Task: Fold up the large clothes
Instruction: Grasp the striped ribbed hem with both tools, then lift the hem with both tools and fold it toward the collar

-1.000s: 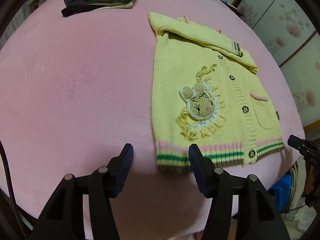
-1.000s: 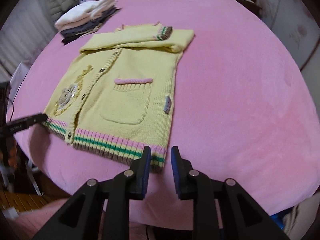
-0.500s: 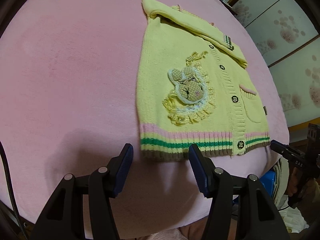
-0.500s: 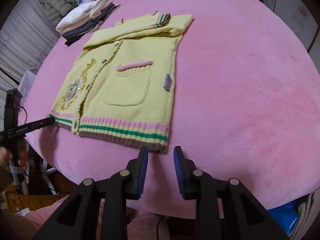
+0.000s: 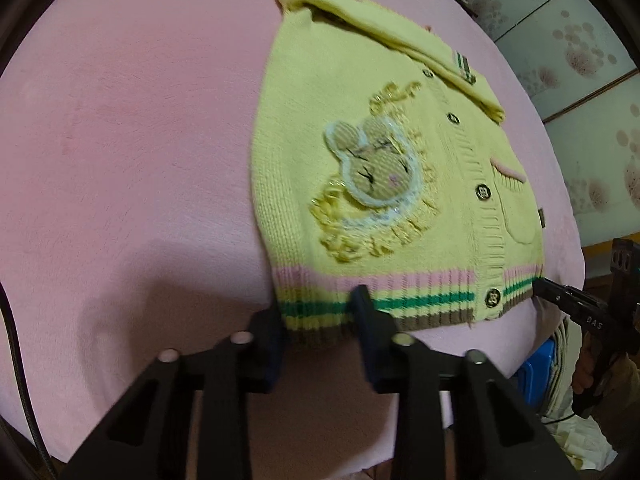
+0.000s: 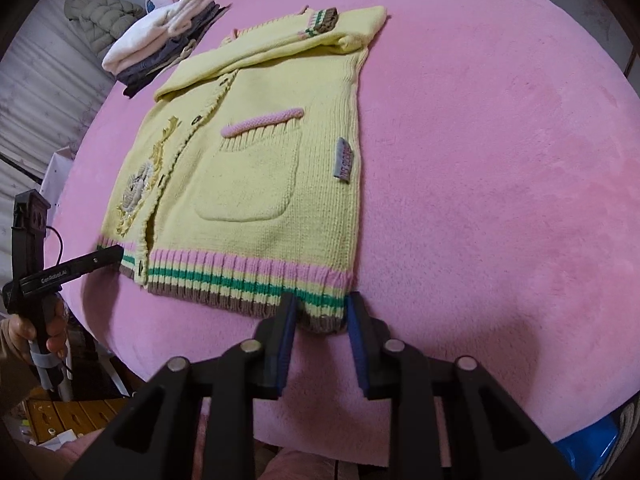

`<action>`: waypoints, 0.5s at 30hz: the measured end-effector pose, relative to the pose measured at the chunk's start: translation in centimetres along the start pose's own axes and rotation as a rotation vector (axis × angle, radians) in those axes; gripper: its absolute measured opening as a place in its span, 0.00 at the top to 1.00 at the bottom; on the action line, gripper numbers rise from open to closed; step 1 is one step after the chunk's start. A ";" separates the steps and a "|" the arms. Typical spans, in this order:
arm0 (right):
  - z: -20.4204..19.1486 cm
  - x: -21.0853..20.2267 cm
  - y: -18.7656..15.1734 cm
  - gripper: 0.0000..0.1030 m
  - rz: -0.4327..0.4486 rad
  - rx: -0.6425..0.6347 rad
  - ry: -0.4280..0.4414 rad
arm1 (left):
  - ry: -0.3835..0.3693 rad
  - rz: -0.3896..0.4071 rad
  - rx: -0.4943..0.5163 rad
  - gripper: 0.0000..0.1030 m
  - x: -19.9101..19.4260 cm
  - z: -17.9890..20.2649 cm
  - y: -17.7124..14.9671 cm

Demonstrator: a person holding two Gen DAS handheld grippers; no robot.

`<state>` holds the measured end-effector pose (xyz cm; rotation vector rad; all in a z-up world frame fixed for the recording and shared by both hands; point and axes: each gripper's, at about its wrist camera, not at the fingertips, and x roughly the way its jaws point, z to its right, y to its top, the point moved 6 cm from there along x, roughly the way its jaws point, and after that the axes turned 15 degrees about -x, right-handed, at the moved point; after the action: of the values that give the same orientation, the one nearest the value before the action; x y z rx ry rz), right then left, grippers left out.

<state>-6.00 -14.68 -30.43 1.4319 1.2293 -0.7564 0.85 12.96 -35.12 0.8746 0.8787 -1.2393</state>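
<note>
Item: yellow knit cardigan, lying flat, front up, on a pink bed cover; centre-left in the right wrist view, centre-right in the left wrist view.

Orientation: long axis runs from the striped hem at lower frame up to the collar end at upper frame, where both sleeves lie folded across. Rabbit patch sits upright toward the collar.

Tongs: left tongs closing, the hem's left corner between the pads. Right tongs closing on the hem's right corner; neither yet visibly pinching.

Risks: pads may catch only the top knit layer, or the bed cover beneath, so the fold lifts unevenly. Uneven hands would skew the fold.

Nearby: stack of folded clothes, upper left.
</note>
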 end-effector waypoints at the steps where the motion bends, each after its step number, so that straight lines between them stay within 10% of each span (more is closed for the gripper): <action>1: -0.2 -0.1 0.1 0.92 -0.002 -0.020 -0.006 | -0.010 -0.028 0.001 0.90 0.2 0.4 -0.1; 5: -1.1 -1.4 1.0 0.92 0.002 -0.078 0.013 | -0.023 -0.076 0.039 0.91 -0.5 2.1 0.1; 15: -0.1 -8.5 8.5 0.93 0.217 0.052 0.095 | -0.324 -0.033 -0.035 0.91 -8.6 7.4 6.3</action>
<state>-0.29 -16.28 -19.99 1.6298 1.1100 -0.5808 6.73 10.35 -23.84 0.6109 0.6543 -1.3446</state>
